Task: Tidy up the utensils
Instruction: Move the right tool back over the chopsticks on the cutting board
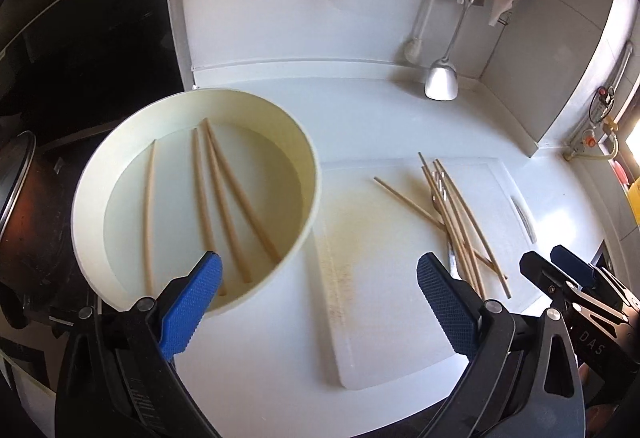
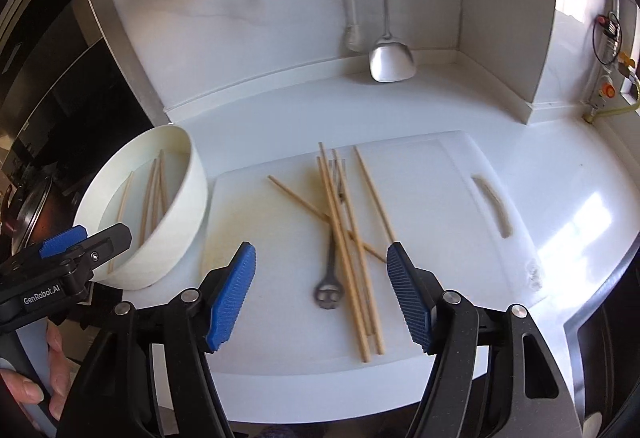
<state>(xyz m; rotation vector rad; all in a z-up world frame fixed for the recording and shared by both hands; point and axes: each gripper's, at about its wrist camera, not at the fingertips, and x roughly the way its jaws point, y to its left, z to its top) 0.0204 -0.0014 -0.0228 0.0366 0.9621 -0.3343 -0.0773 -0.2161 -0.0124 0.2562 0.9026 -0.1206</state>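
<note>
Above the white plastic cutting board (image 2: 440, 177), the right gripper (image 2: 321, 294) is hovering with jaws partly open and empty, near six loose wooden chopsticks (image 2: 340, 222) crossing one metal fork (image 2: 329, 278). Left of it, the left gripper (image 1: 320, 302) is gaping wide, holding nothing, beside the round white bowl (image 1: 96, 197) containing four wooden chopsticks (image 1: 224, 197).

Bare cutting board (image 2: 440, 197) lies open right of the chopstick pile (image 2: 348, 238), and bare table (image 2: 400, 105) behind it. The white bowl (image 2: 176, 205) blocks the left, touching the board's edge. A hanging spatula (image 2: 390, 61) dips low over the back.
</note>
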